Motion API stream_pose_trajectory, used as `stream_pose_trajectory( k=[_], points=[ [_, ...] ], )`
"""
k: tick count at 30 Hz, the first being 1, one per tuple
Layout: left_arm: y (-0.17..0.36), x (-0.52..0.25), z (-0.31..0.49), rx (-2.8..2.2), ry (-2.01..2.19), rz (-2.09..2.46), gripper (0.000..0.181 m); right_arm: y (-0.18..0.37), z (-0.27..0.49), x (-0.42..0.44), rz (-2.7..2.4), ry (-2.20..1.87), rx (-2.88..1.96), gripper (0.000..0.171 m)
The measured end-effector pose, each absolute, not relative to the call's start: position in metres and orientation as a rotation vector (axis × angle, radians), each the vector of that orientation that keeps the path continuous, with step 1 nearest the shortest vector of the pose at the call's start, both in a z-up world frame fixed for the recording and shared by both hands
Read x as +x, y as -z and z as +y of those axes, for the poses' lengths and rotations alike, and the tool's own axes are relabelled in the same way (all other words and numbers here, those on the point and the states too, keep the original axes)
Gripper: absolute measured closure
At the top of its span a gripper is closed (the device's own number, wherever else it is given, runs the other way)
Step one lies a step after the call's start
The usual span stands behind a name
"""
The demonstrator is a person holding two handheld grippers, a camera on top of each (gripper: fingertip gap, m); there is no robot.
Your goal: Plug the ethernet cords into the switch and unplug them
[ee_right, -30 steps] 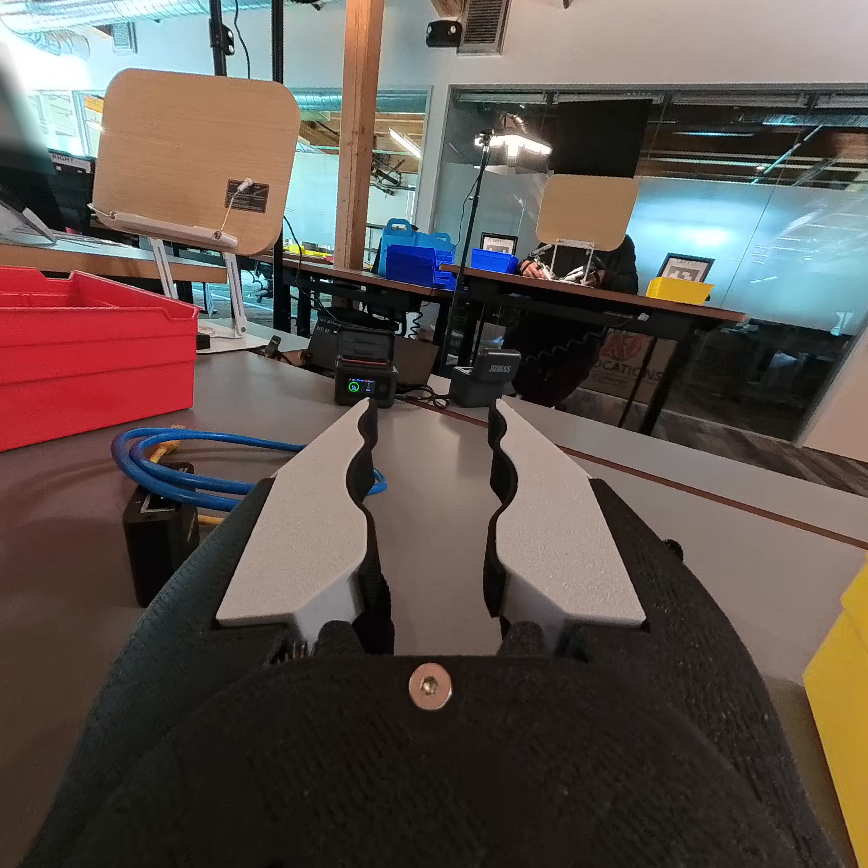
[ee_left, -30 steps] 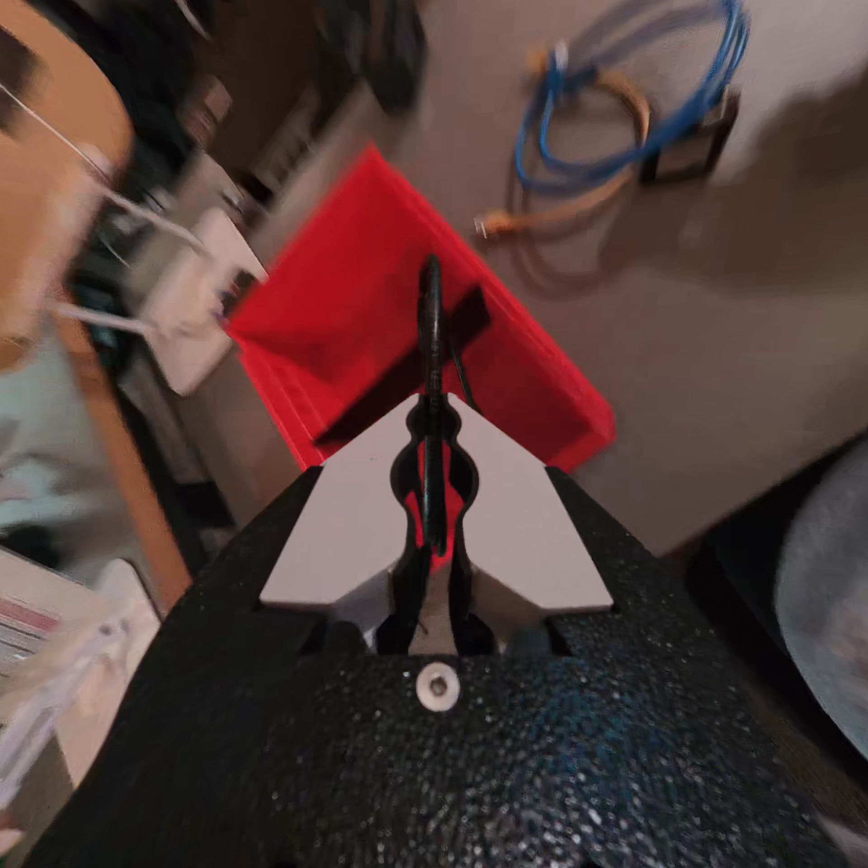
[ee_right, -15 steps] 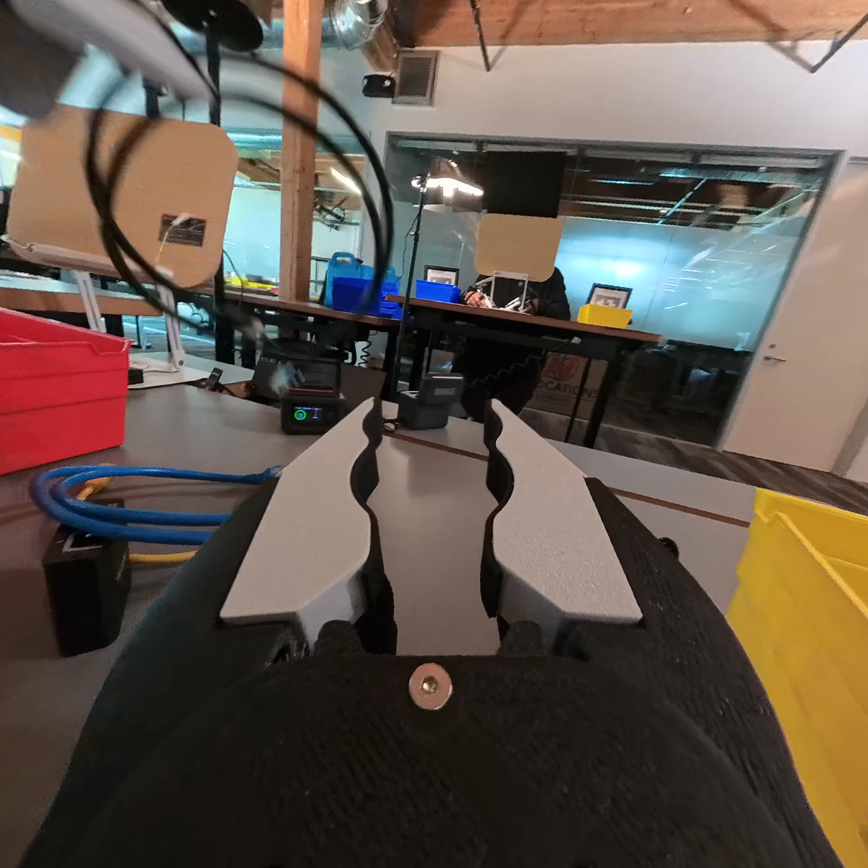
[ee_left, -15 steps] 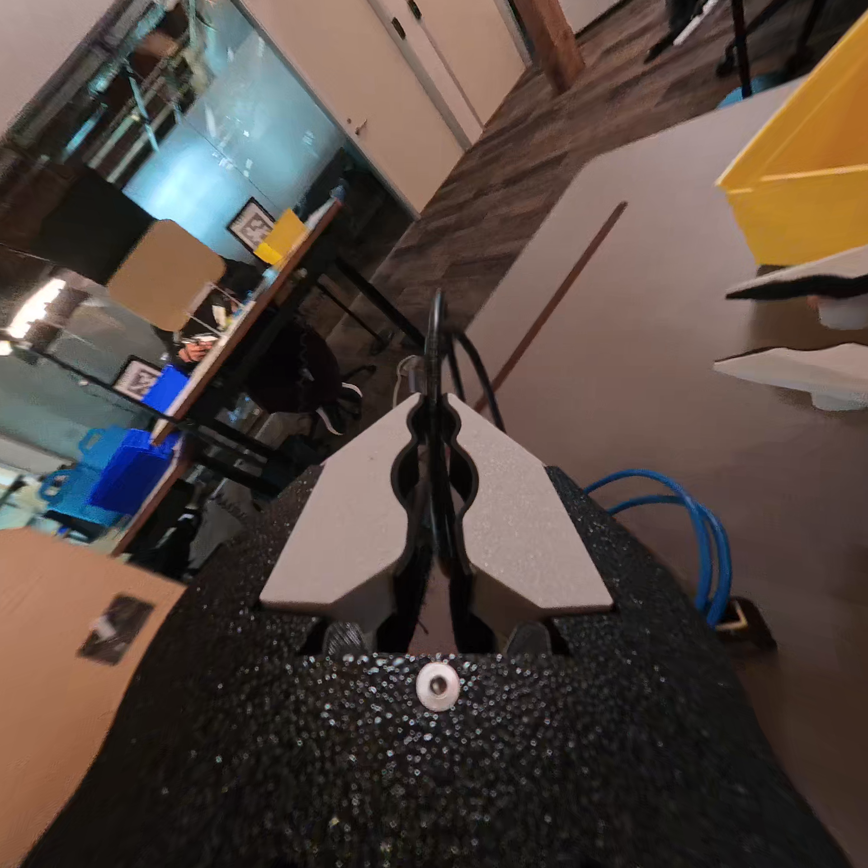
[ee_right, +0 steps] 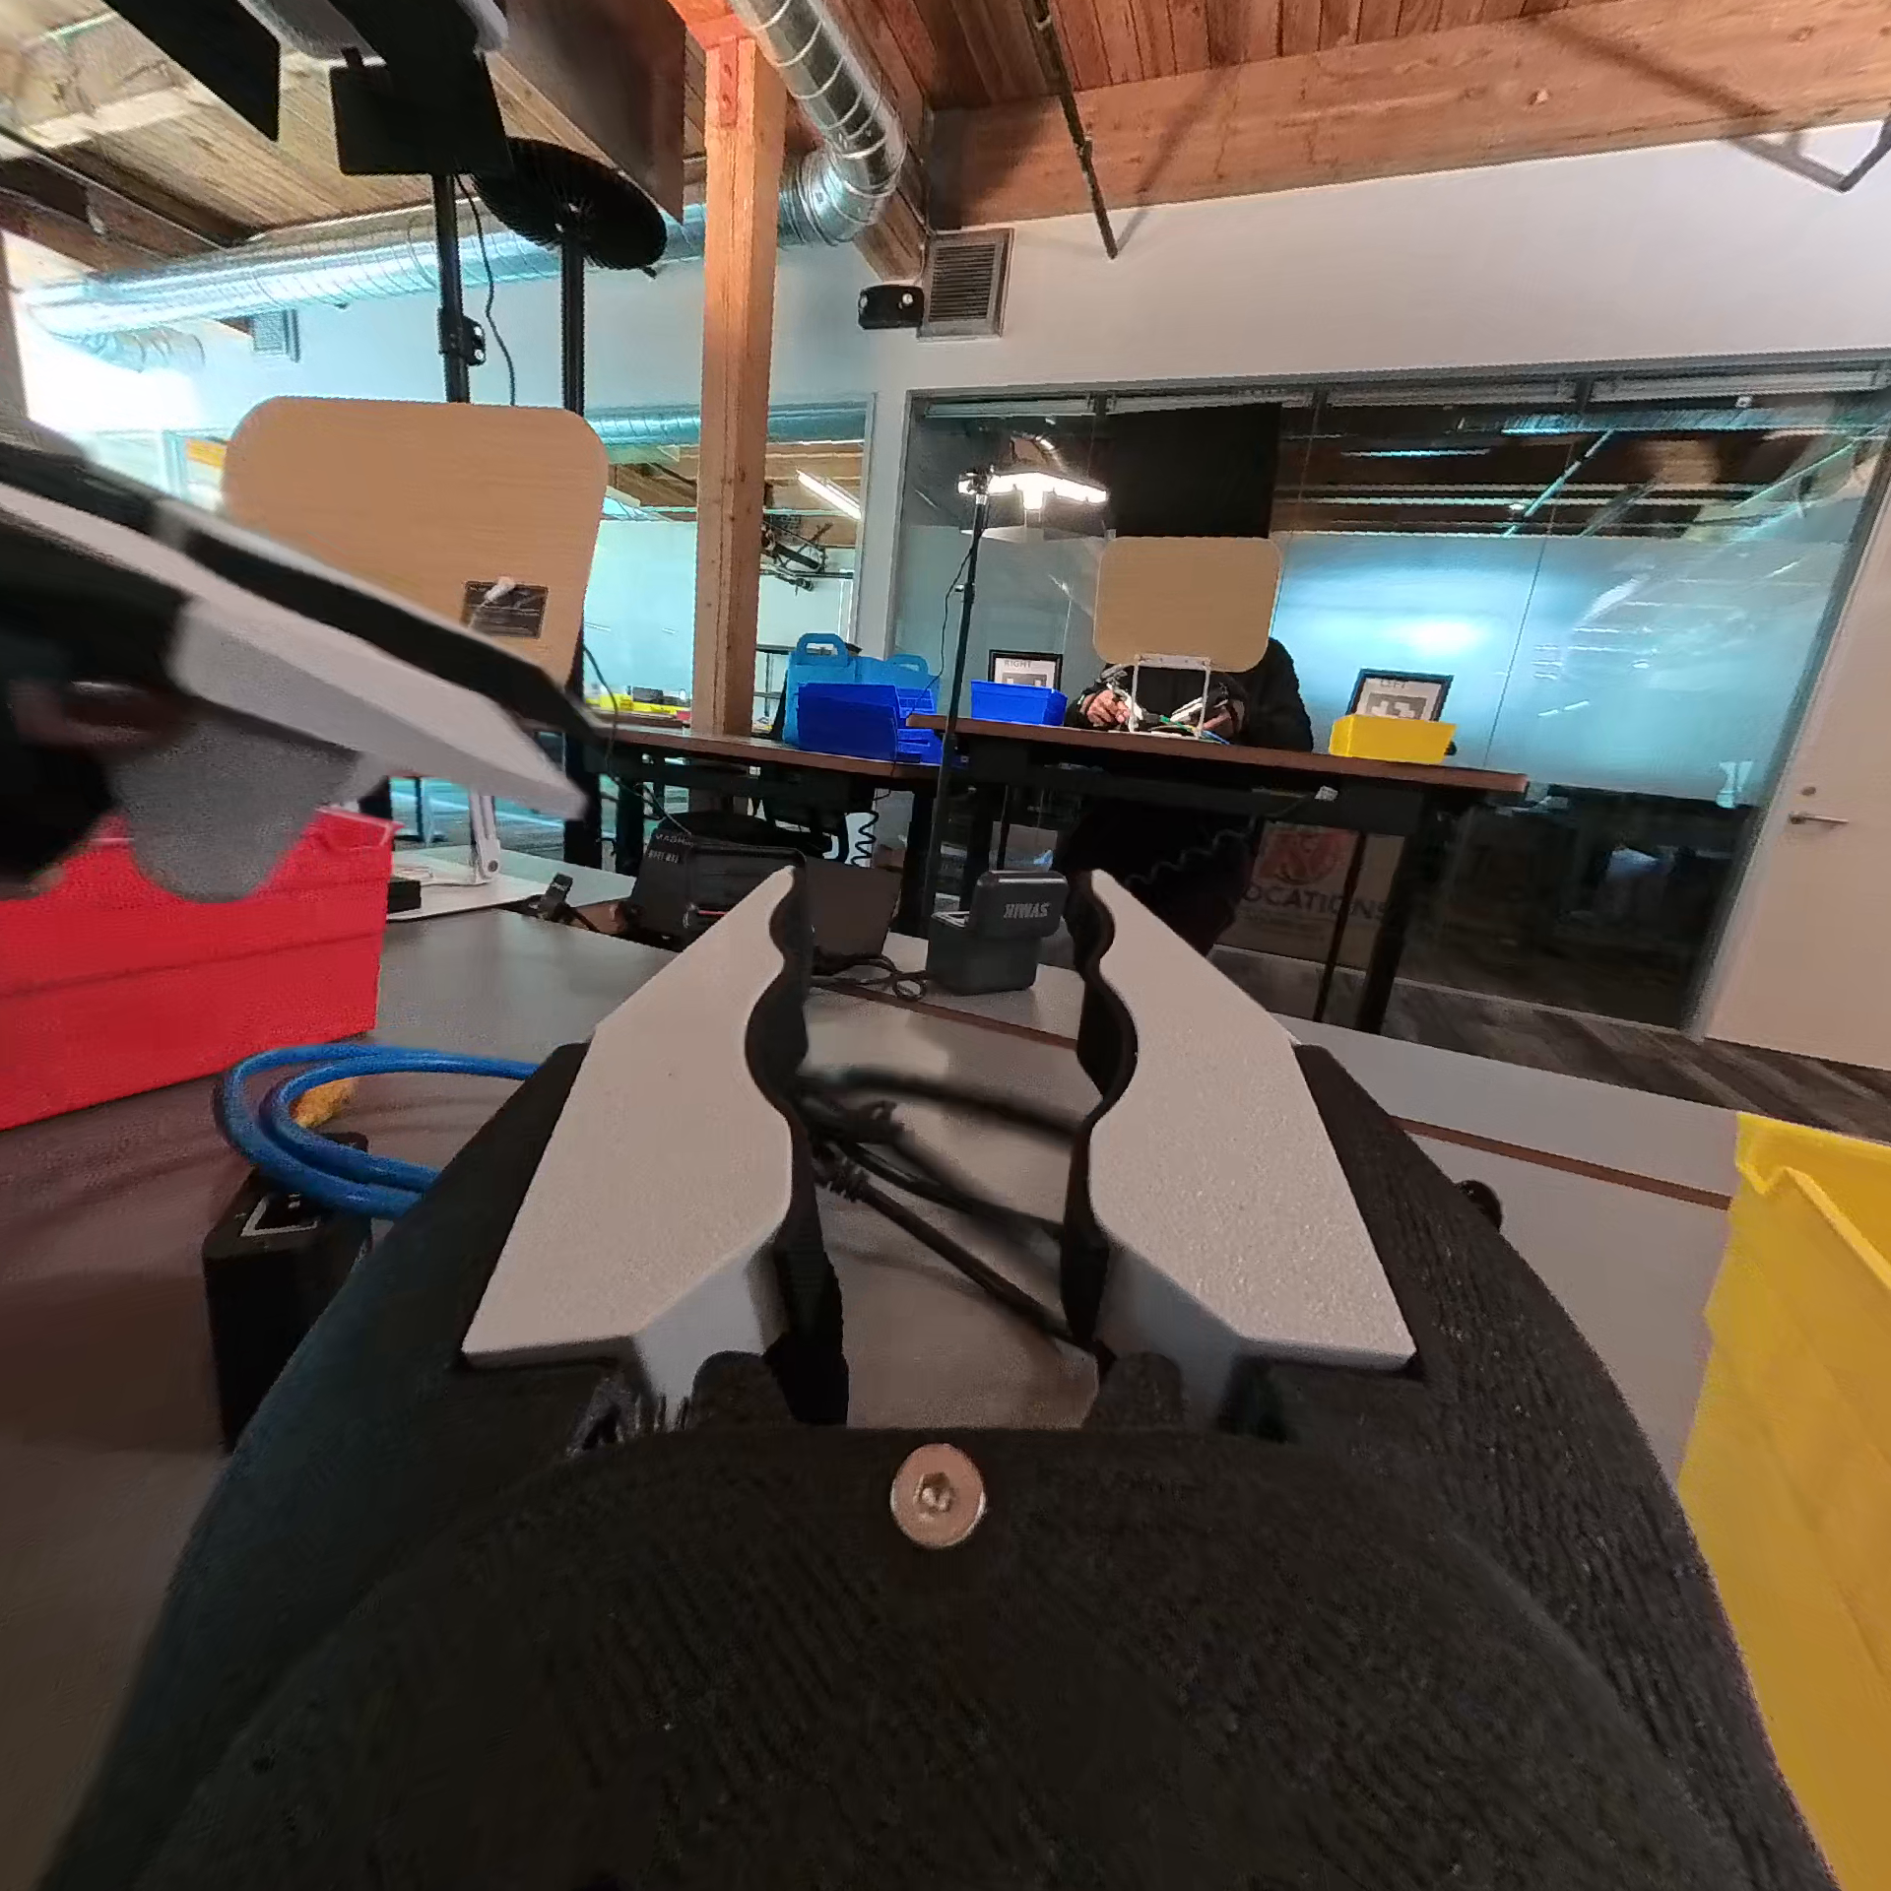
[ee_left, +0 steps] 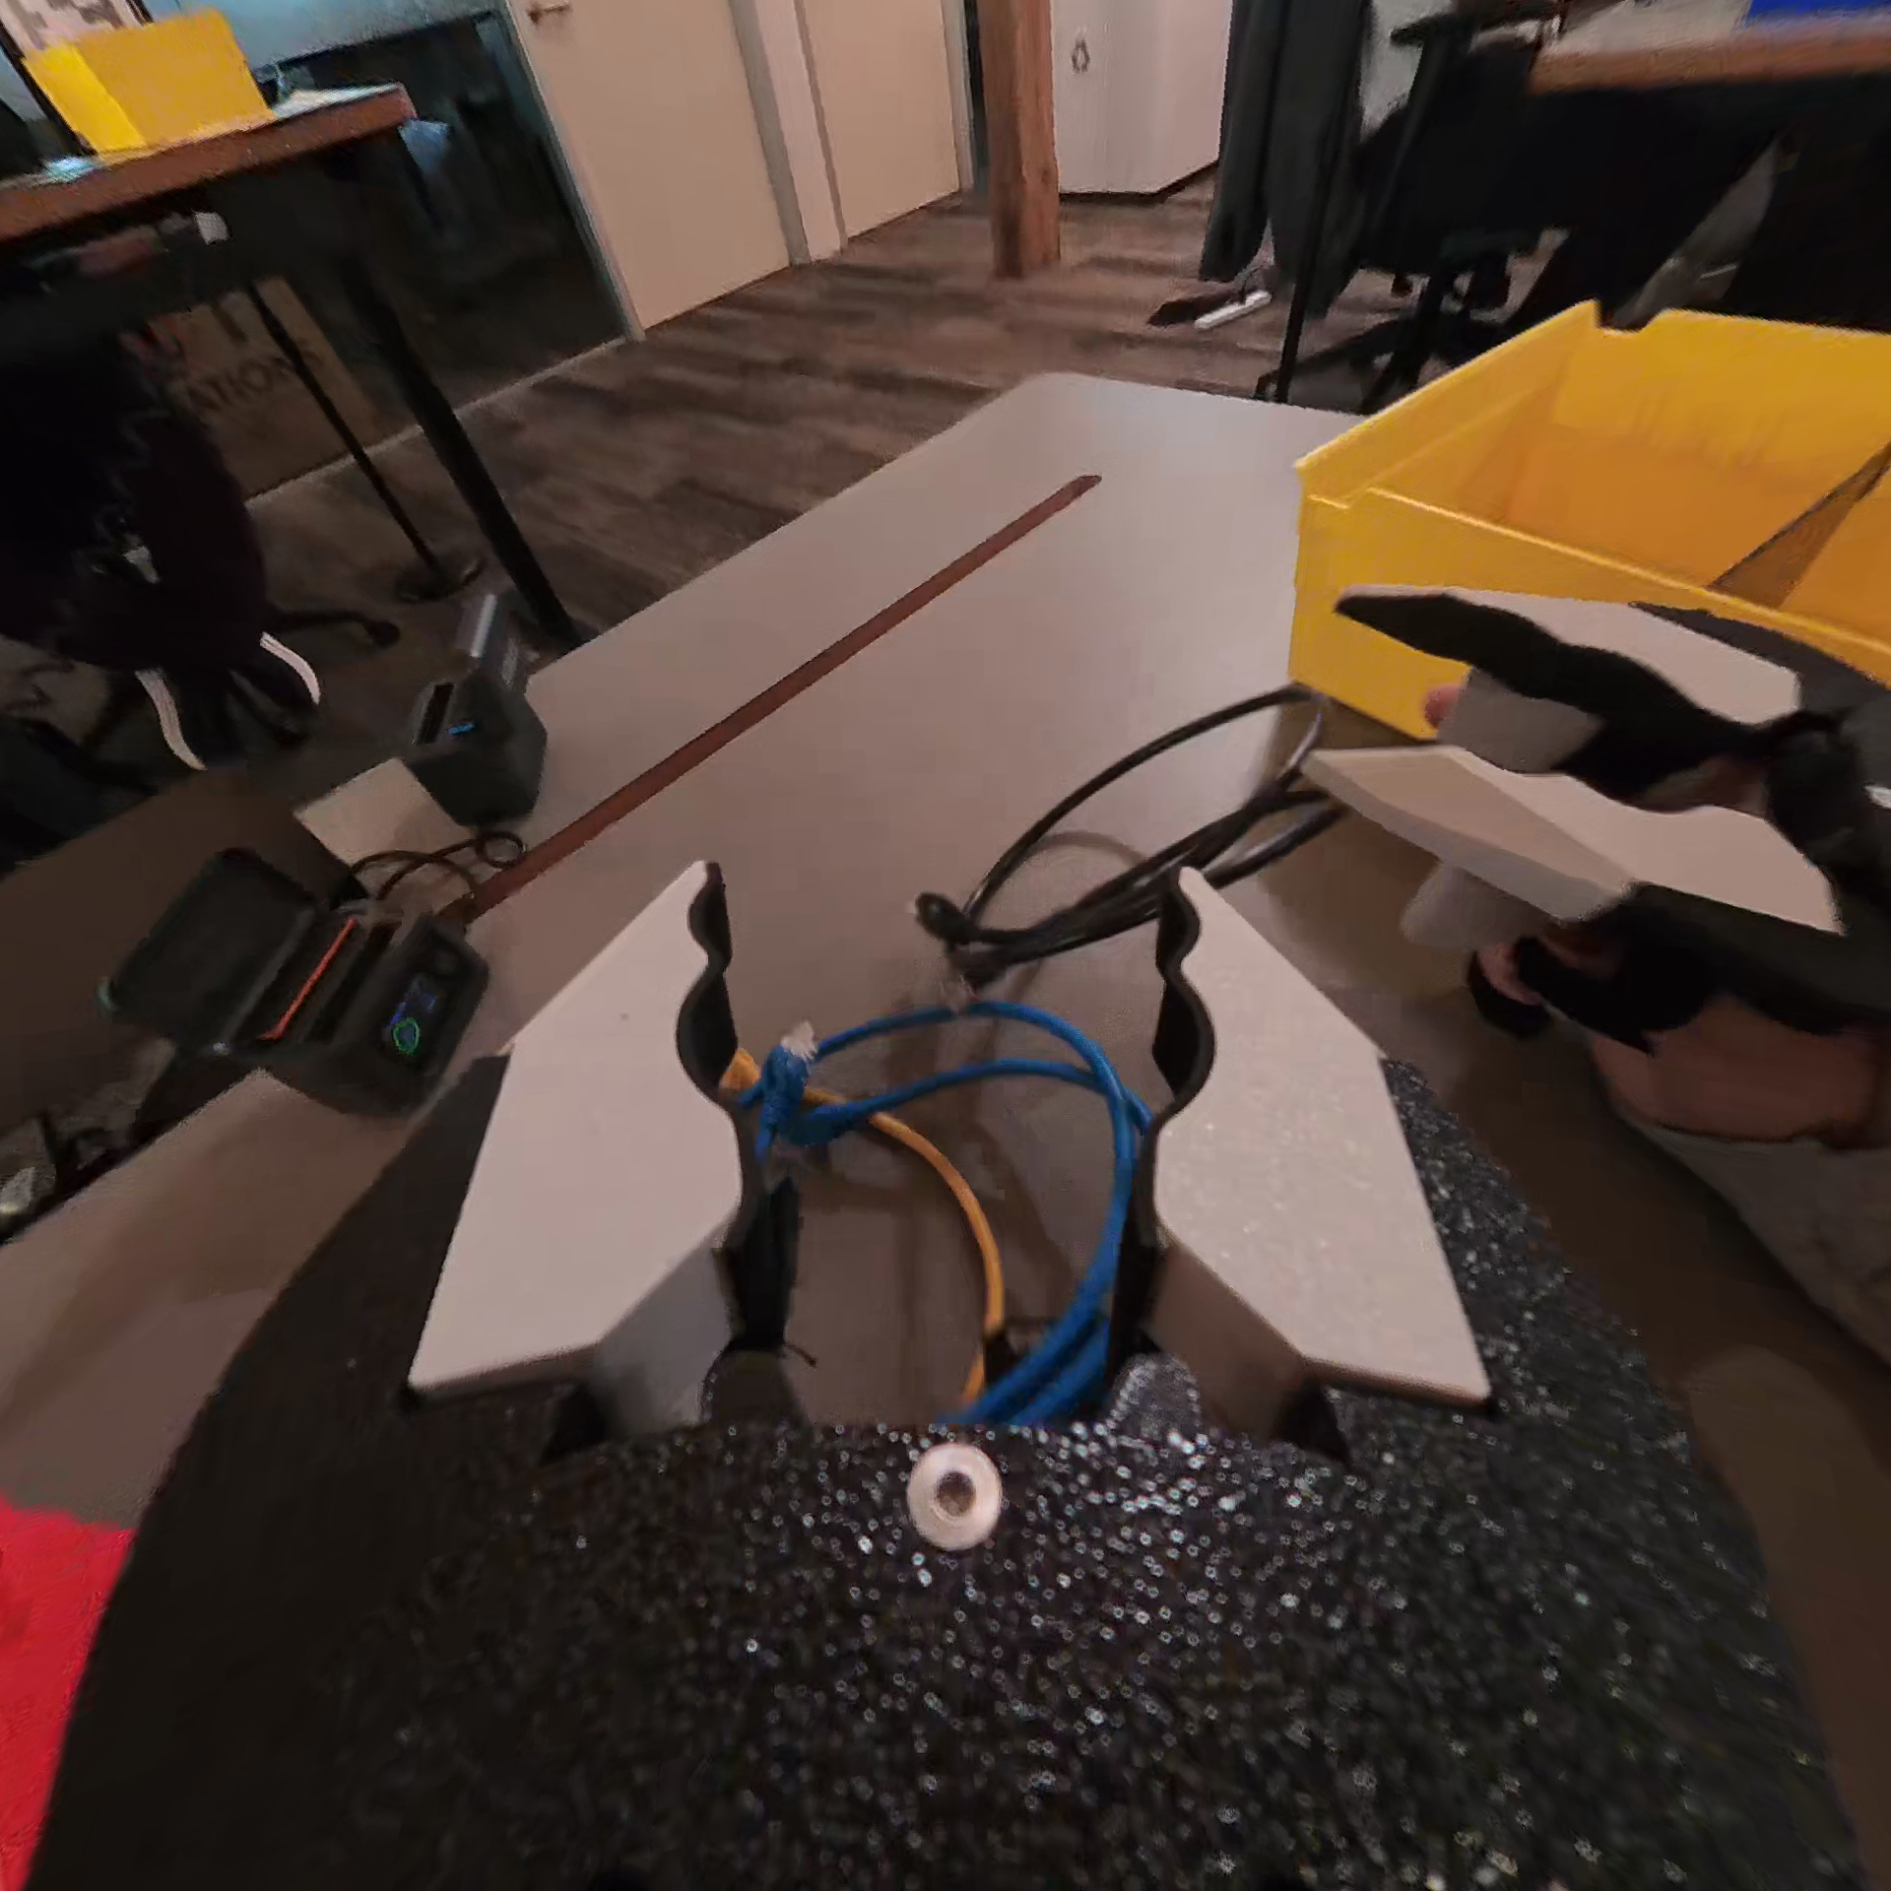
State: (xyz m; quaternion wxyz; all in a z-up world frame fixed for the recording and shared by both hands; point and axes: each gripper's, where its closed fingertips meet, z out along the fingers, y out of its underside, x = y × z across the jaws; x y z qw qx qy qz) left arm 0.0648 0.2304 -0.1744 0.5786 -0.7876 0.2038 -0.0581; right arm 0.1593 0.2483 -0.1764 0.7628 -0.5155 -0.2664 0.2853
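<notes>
My left gripper (ee_left: 941, 900) is open and empty, low over the table. A blue ethernet cord (ee_left: 1100, 1279) and a yellow one (ee_left: 962, 1197) lie coiled between its fingers. A black cord (ee_left: 1064, 916) lies loose on the table just beyond. My right gripper (ee_right: 941, 890) is open and empty, with the black cord (ee_right: 870, 1136) on the table between its fingers. The black switch (ee_right: 276, 1259) stands to its left, with the blue cord (ee_right: 338, 1115) looped over it. Each gripper shows in the other's view: the right (ee_left: 1335, 686), the left (ee_right: 583, 762).
A yellow bin (ee_left: 1484, 553) stands at the right, also seen in the right wrist view (ee_right: 1801, 1433). A red bin (ee_right: 184, 972) stands at the left. Small black devices (ee_left: 338, 1003) sit near the far table edge. A person works at a table (ee_right: 1177, 757) behind. From the left gripper's tips to the black switch (ee_right: 276, 1259) is close to 12 cm.
My left gripper swung from above the red bin to the table middle and opened, letting go of the black cord, which now lies on the table. My right gripper stayed open.
</notes>
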Motion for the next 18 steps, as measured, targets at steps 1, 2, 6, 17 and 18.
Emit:
stream_pose_trajectory(
  k=[1, 2, 6, 17, 18],
  points=[
    [0.177, 0.062, 0.220, -1.854, 0.157, 0.461, 0.099, 0.176, 0.248, 0.160, -0.579, -0.615, -1.119, 0.121],
    [0.181, 0.058, 0.209, -1.873, 0.167, 0.434, 0.098, 0.176, 0.248, 0.160, -0.579, -0.610, -1.118, 0.121],
    [0.203, 0.053, 0.169, -1.941, 0.245, 0.329, 0.098, 0.177, 0.244, 0.161, -0.595, -0.585, -1.105, 0.121],
    [0.256, 0.055, 0.115, -2.062, 0.394, 0.255, 0.103, 0.232, 0.150, 0.104, -1.064, -0.764, -1.323, 0.146],
    [0.255, 0.056, 0.111, -2.050, 0.400, 0.260, 0.103, 0.249, 0.149, 0.098, -1.103, -0.757, -1.446, 0.143]
  ],
)
